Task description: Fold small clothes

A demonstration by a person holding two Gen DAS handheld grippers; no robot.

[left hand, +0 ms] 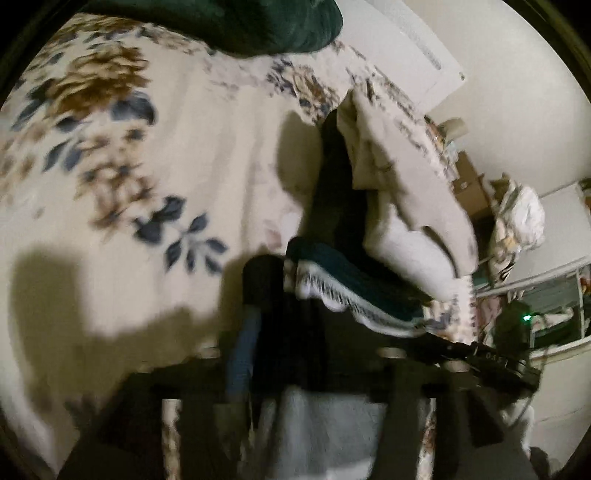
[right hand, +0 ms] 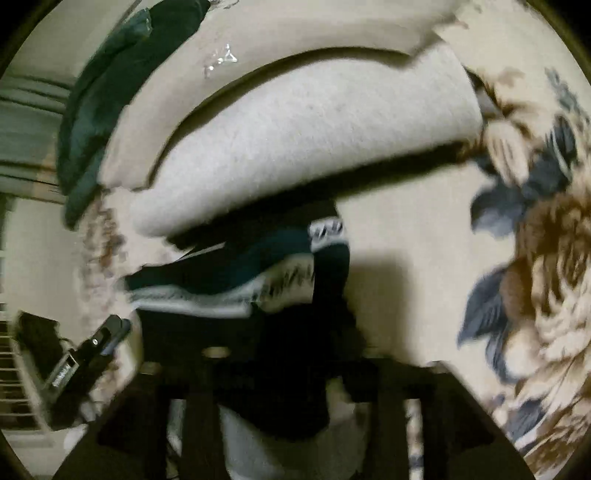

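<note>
Both pictures are blurry and dim.

The left gripper (left hand: pixel 295 369) sits low in its own view. A black garment (left hand: pixel 295 332) hangs between its fingers (left hand: pixel 243 354), and the two fingers look pressed close on that cloth (the blur makes the edges soft). Below the cloth a pale grey cloth (left hand: pixel 317 435) shows between the gripper's bars.

The black garment lies over a flowered bedspread (left hand: pixel 129 166), cream with blue leaves and brown blooms. Just past the black garment sits a small folded piece, dark teal with a white striped trim (left hand: pixel 351 291). Behind it rests a folded white towel (left hand: pixel 406 240), thick and fuzzy. A dark green cushion (left hand: pixel 258 26) lies at the far top of the bed.

In the right wrist view, the right gripper (right hand: pixel 280 387) is also low in the picture. The black garment (right hand: pixel 266 350) covers the space between its fingers, so I cannot tell if they are wide or narrow. The teal piece with white trim (right hand: pixel 251 273) lies just beyond, touching the black garment. The white towel (right hand: pixel 295 147) lies past it. The flowered bedspread (right hand: pixel 535 258) fills the right side. The left gripper (right hand: pixel 92 354) shows at the lower left, beside the black garment. The green cushion (right hand: pixel 110 103) sits at the upper left.
</note>
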